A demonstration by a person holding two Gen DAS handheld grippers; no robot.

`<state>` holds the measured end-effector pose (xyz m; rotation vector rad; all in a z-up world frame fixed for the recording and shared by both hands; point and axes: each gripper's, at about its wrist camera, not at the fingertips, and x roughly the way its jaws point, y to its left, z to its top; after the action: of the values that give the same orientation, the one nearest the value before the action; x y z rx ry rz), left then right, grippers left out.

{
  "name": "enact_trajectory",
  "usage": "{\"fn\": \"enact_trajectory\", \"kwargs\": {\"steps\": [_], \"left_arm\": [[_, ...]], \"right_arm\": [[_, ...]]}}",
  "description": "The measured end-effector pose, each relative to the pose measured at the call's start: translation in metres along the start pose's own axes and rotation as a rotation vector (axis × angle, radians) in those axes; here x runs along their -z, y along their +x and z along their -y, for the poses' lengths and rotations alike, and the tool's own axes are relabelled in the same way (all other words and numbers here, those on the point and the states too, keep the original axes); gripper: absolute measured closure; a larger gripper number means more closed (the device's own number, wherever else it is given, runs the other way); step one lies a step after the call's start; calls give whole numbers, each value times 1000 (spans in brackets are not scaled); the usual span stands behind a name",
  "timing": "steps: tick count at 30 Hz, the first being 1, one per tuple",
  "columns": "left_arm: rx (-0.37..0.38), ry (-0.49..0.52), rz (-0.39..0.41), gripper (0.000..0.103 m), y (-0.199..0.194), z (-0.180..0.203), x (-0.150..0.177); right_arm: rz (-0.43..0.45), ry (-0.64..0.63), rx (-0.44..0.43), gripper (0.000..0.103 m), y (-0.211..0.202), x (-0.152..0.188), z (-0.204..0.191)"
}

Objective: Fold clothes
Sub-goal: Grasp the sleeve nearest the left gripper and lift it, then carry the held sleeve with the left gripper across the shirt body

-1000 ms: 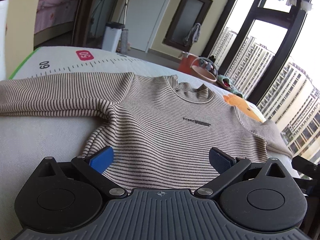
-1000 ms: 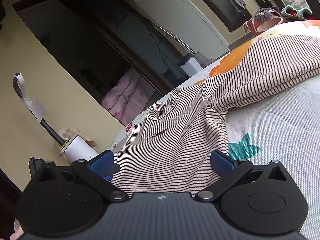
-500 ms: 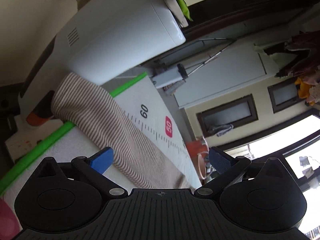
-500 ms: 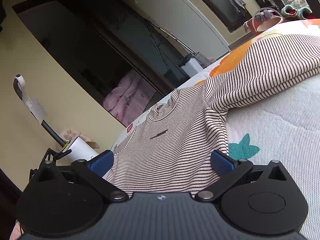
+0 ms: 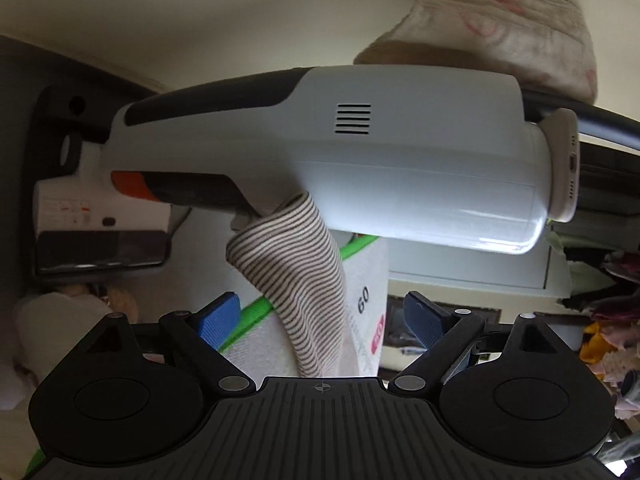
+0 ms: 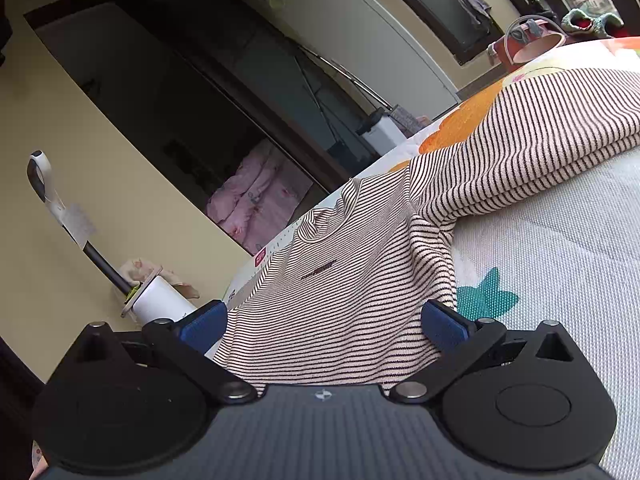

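A beige sweater with thin dark stripes (image 6: 344, 280) lies flat on the white mat (image 6: 560, 240), front up, its right sleeve (image 6: 540, 128) stretched to the right. My right gripper (image 6: 324, 324) is open low over the sweater's hem, blue pads either side of the body. In the left wrist view the sweater's left sleeve (image 5: 296, 264) runs away from me over the mat's green edge (image 5: 248, 316), its cuff against a white vacuum cleaner. My left gripper (image 5: 324, 312) is open, the sleeve lying between its pads.
A white handheld vacuum cleaner (image 5: 360, 152) stands close beyond the mat's left edge; it also shows in the right wrist view (image 6: 156, 300). A teal flower print (image 6: 484, 296) marks the mat. A bucket (image 6: 528, 40) sits past the far end.
My left gripper has swung left from the sweater's body along the left sleeve and now faces the cuff and the vacuum cleaner. The right gripper has stayed put.
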<state>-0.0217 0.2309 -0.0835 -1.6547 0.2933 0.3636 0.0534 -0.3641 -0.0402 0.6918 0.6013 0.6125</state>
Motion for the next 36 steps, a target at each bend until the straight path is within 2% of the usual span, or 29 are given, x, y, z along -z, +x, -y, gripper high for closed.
{"fn": "enact_trajectory", "kwargs": {"steps": [4,7,8,9,12,16,18,21,25,28,32,36], "left_arm": [[-57,18,-11,11,21,-8,-8],[-67,41,-24,12,34,-10,-4],[-68,49,-22,18,34,-11,-2],[-67,75,-12,31,34,-8,-1],[-66,158,23,55,29,0,2],[-21,315,109,67,9,22,4],[-12,430,132,83,1,41,10],[-30,615,143,89,-5,72,26],[-138,743,156,93,1,98,48],[-175,856,175,94,3,115,72],[-152,1031,161,94,3,144,117],[-94,1178,140,94,5,178,163]], "right_arm": [[1,1,-1,0,0,0,1],[2,3,-2,0,0,0,2],[3,3,-3,0,0,0,2],[3,3,-3,0,0,0,2],[5,5,-5,0,0,1,3],[5,6,-6,0,0,1,3],[5,6,-6,0,0,1,3],[5,5,-6,0,0,1,3],[5,5,-6,0,0,0,2],[6,7,-8,0,-1,0,2],[6,7,-7,0,-1,0,2],[6,6,-7,0,0,-1,0]]}}
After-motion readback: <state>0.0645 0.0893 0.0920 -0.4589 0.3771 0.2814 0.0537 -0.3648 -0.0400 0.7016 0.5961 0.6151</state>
